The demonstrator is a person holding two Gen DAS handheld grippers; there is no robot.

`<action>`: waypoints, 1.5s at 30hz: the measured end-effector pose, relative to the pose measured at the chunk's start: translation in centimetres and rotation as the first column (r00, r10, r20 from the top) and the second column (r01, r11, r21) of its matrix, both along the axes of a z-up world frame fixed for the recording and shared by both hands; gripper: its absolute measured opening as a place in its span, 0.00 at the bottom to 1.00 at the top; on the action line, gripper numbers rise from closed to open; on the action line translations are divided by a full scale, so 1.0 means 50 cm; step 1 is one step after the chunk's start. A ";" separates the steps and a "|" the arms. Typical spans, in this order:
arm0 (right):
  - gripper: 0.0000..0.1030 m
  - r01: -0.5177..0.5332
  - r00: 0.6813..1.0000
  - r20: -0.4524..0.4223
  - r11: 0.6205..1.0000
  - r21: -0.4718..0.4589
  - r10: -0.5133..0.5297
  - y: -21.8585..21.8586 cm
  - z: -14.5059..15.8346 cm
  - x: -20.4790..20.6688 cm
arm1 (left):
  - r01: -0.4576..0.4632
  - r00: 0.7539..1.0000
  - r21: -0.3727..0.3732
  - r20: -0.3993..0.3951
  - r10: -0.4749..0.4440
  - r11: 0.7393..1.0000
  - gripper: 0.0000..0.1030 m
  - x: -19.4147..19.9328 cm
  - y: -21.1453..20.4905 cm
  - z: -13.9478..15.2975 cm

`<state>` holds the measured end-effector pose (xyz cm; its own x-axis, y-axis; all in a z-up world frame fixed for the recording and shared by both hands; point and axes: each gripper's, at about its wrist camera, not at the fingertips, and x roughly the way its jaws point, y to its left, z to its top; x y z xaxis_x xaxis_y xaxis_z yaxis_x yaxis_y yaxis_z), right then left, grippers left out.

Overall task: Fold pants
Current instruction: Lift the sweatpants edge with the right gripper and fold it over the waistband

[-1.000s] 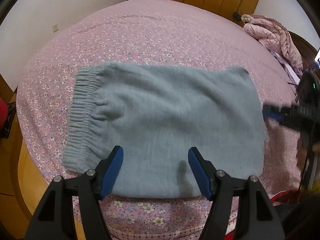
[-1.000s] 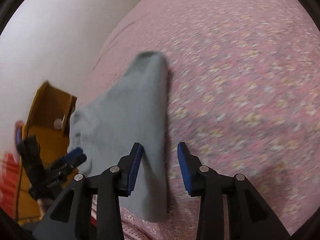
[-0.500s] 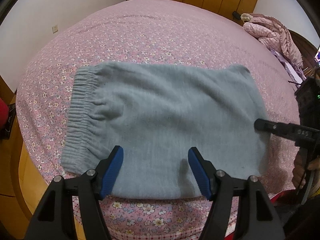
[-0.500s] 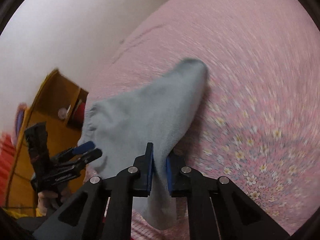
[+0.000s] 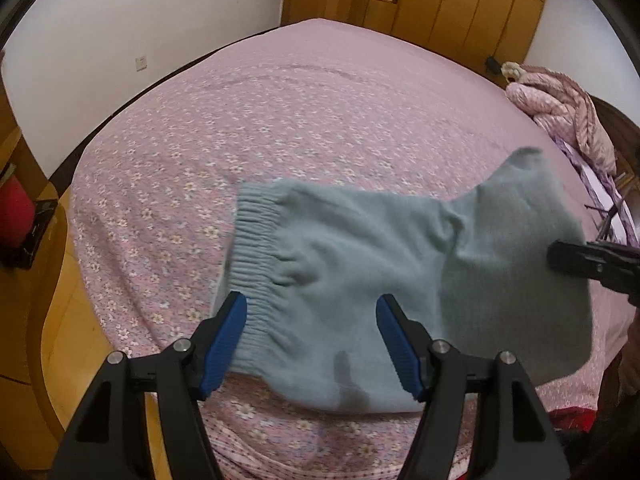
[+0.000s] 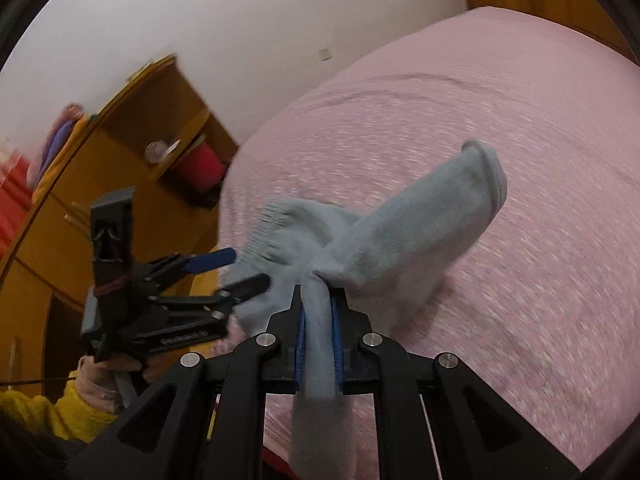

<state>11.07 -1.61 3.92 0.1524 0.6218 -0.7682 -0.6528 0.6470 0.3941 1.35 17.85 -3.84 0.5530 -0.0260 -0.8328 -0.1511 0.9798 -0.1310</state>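
On the pink floral bed (image 5: 328,120), grey-blue pants (image 5: 360,280) lie near the front edge, leg end raised off the sheet. Right gripper (image 6: 318,344) clamps that bunched leg end between its pads. Left gripper (image 5: 312,344) spread wide, empty, over the elastic waistband (image 5: 256,256) side.

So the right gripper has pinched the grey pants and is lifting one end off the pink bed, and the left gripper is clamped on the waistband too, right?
Not quite. The left gripper is open; its jaws stand wide apart over the waistband, gripping nothing, as the left wrist view shows. The right gripper is indeed shut on the pants, raising one end above the bed.
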 end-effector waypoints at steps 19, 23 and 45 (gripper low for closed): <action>0.12 -0.104 0.976 -0.193 0.995 0.014 0.105 0.226 -0.113 0.037 | -0.089 0.996 0.005 -0.008 0.089 0.996 0.69 0.012 0.107 -0.007; 0.15 -0.113 0.978 -0.177 0.994 -0.002 0.111 0.249 -0.127 0.038 | -0.117 0.993 -0.009 -0.010 0.117 0.993 0.69 0.004 0.133 -0.012; 0.28 0.210 0.974 -0.098 0.977 0.029 -0.206 0.007 -0.098 0.058 | -0.001 1.000 -0.107 0.023 0.003 0.994 0.54 -0.047 0.047 0.046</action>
